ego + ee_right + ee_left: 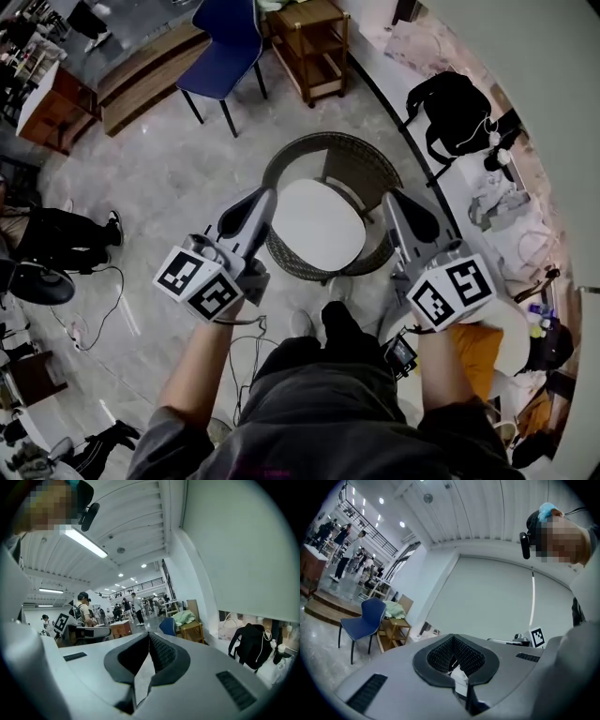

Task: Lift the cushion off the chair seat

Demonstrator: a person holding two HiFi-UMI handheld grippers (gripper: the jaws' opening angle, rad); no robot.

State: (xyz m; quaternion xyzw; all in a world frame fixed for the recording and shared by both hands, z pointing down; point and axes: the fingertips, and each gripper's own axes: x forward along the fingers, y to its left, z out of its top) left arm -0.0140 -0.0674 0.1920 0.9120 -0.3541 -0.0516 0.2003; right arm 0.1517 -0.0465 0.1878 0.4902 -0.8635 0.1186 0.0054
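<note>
Cushion point(319, 223) lies flat on the chair point(367, 165) seat, frame centre. L gripper point(266, 197) and R gripper point(393, 198) sit just beside its left and right edges, both w/ jaws together, nothing in them. Best bet: open both first, pinch opposite edges, raise evenly clear of the backrest.

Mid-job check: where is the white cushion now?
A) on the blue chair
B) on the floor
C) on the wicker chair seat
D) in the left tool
C: the white cushion lies on the wicker chair seat; left tool and right tool are shut, empty.
</note>
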